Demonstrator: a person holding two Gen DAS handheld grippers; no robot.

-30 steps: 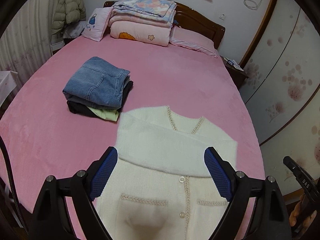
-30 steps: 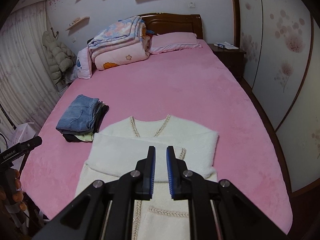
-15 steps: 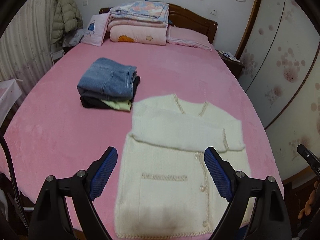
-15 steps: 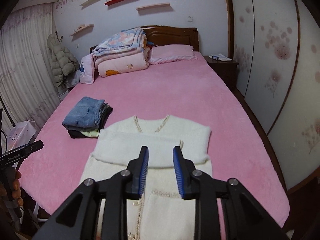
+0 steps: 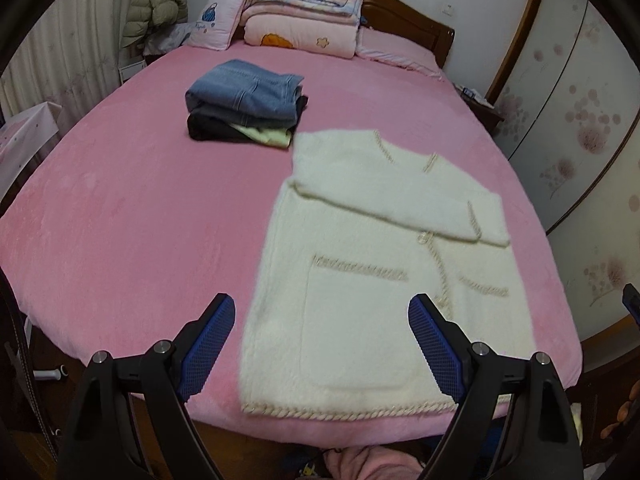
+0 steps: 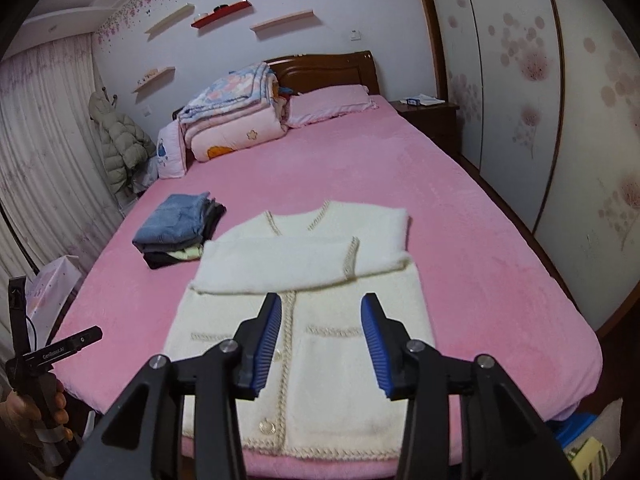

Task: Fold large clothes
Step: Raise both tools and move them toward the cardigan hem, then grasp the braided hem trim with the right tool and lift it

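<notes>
A cream knit cardigan (image 5: 384, 264) (image 6: 320, 320) lies flat at the foot of the pink bed (image 5: 132, 216) (image 6: 472, 248), both sleeves folded across its chest, buttons and braided hem showing. My left gripper (image 5: 322, 312) hangs wide open above the cardigan's lower left part, near the bed's foot edge, holding nothing. My right gripper (image 6: 322, 312) hovers over the cardigan's button line; its jaws are opening and nothing is between them. The left gripper's body (image 6: 60, 348), held by a hand, shows at the left edge of the right wrist view.
A stack of folded clothes (image 5: 244, 104) (image 6: 180, 230) with jeans on top sits just beyond the cardigan's left shoulder. Folded quilts and pillows (image 5: 304, 12) (image 6: 236, 120) lie at the headboard. A nightstand (image 6: 428, 116) and wardrobe doors (image 6: 552, 120) stand on the right.
Both grippers have drawn back from the folded sleeves toward the foot of the bed, bringing the cardigan's hem into view. The right gripper's jaws went from nearly shut to spread apart.
</notes>
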